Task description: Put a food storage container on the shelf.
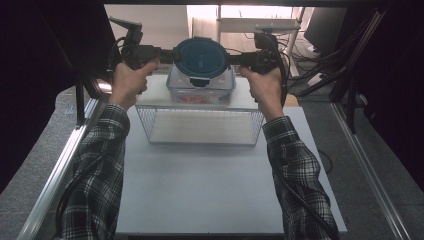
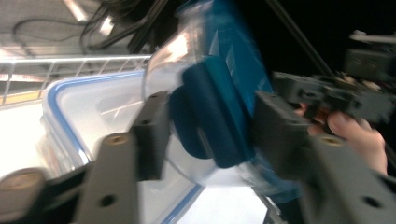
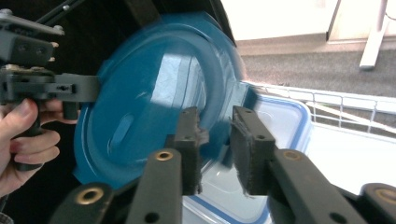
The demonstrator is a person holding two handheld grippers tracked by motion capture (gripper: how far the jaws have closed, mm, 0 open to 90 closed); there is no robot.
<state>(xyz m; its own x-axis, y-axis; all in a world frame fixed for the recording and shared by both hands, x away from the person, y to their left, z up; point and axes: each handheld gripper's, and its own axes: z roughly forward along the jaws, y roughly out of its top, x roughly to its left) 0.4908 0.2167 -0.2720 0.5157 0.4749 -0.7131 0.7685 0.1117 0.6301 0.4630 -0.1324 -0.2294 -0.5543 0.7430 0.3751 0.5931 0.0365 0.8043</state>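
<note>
A: Position of the blue round lid [image 1: 201,57]?

B: Held up in the air above the clear rectangular container [image 1: 201,89], which sits on the white counter [image 1: 200,175] just behind the wire basket [image 1: 200,125]. High view shows it between both grippers.

A: Left gripper [image 1: 167,51]?

B: Comes in from the lid's left edge. In the left gripper view its fingers [image 2: 152,126] sit on either side of a lid latch tab, clenched on the lid; picture is blurred.

A: Right gripper [image 1: 234,58]?

B: At the lid's right edge. In the right gripper view its fingers [image 3: 189,135] straddle the rim, one each side. A narrow gap shows between them; whether they press the rim, cannot tell, edge blurred.

A: Container?

B: Open, blue seal around its rim, something reddish inside, too dim to name. Basket holds nothing I can see.

A: Hands?

B: Left hand [image 1: 129,80] and right hand [image 1: 265,85] each grip a handle, plaid sleeves.
</note>
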